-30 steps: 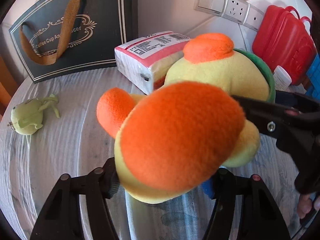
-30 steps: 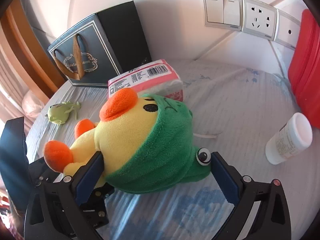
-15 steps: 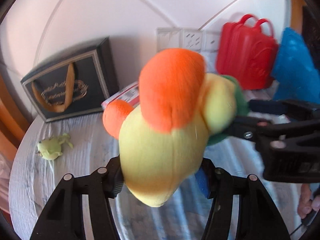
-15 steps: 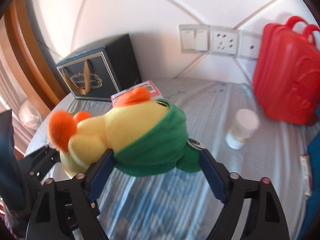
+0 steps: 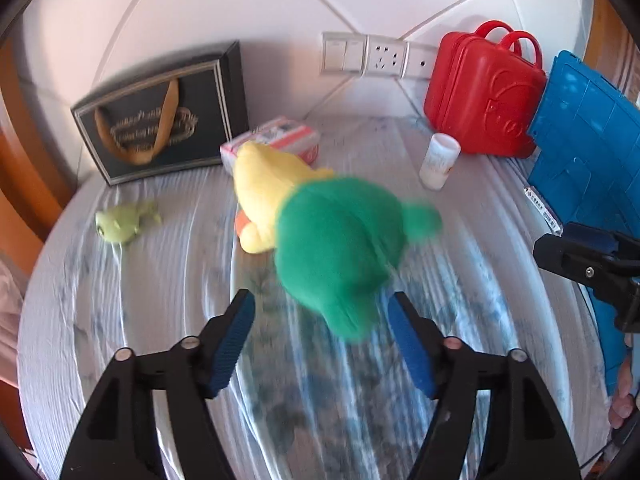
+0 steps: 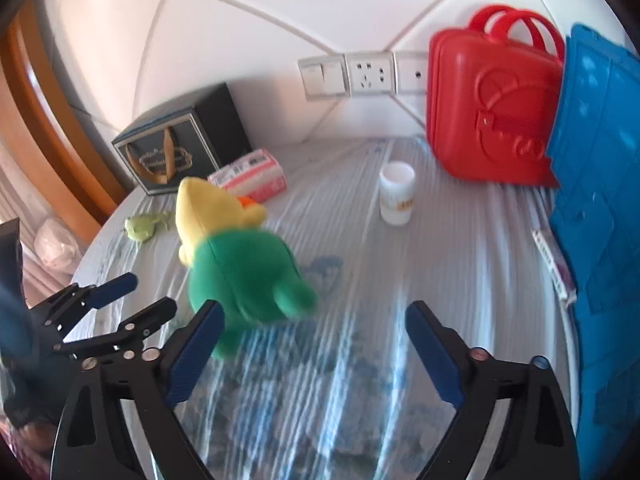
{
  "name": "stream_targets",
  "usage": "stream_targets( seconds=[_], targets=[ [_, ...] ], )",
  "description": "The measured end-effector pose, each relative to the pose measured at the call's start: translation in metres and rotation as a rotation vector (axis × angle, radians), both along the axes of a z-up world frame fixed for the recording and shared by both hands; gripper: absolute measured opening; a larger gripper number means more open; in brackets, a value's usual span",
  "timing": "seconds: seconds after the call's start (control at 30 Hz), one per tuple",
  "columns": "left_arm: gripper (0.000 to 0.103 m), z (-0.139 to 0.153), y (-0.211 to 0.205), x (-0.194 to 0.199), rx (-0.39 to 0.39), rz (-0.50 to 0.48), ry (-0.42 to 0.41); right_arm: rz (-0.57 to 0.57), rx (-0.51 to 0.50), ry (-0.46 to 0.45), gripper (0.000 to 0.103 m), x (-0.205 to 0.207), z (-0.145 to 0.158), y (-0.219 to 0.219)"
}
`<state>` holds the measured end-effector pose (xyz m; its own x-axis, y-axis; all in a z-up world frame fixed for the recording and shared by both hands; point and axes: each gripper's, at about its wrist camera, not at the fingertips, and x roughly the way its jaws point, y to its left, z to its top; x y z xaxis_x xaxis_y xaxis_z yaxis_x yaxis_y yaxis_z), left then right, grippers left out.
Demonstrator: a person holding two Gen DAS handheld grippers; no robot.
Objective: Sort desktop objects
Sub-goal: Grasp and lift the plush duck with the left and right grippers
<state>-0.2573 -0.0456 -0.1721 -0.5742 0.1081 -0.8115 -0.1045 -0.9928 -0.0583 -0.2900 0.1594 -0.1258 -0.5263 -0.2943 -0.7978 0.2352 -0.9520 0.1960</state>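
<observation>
The plush duck (image 5: pixel 328 236), yellow with a green hood, is blurred over the tablecloth, hood end toward me. My left gripper (image 5: pixel 320 304) is open and its jaws are opening. The hood's edge reaches between its blue pads (image 5: pixel 236 336) without touching them. My right gripper (image 6: pixel 314 312) is open too, its jaws opening with only cloth between them. There the plush duck (image 6: pixel 236 264) lies to the left, overlapping the left fingertip. The left gripper (image 6: pixel 146 294) shows at that view's left edge. I cannot tell whether the duck rests on the table.
A small green frog toy (image 5: pixel 120 222) lies at the left. At the back stand a dark gift bag (image 5: pixel 160 116), a tissue pack (image 5: pixel 280 140), a white bottle (image 5: pixel 438 160) and a red case (image 5: pixel 480 92). A blue board (image 5: pixel 588 152) is at the right.
Both grippers were shut on the duck and have let go. Their jaws have widened and both have pulled back and up. The duck has dropped away from the pads.
</observation>
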Motion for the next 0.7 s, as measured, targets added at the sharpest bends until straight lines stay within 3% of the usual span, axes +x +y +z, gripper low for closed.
stream_targets(
  seconds=[0.17, 0.37, 0.6, 0.7],
  targets=[
    [0.074, -0.013, -0.017, 0.0, -0.013, 0.035, -0.026, 0.0, -0.032, -0.062, 0.101, -0.006, -0.023, -0.004],
    [0.074, -0.027, -0.032, -0.015, 0.023, 0.045, -0.065, 0.05, -0.027, -0.072, 0.103, -0.023, -0.035, -0.034],
    [0.074, -0.036, -0.009, -0.029, 0.134, -0.018, -0.077, 0.05, -0.012, -0.02, 0.103, -0.051, -0.035, -0.055],
    [0.073, -0.042, -0.001, -0.039, 0.126, -0.015, -0.086, 0.051, -0.015, 0.003, 0.1, -0.063, -0.035, -0.058]
  ],
)
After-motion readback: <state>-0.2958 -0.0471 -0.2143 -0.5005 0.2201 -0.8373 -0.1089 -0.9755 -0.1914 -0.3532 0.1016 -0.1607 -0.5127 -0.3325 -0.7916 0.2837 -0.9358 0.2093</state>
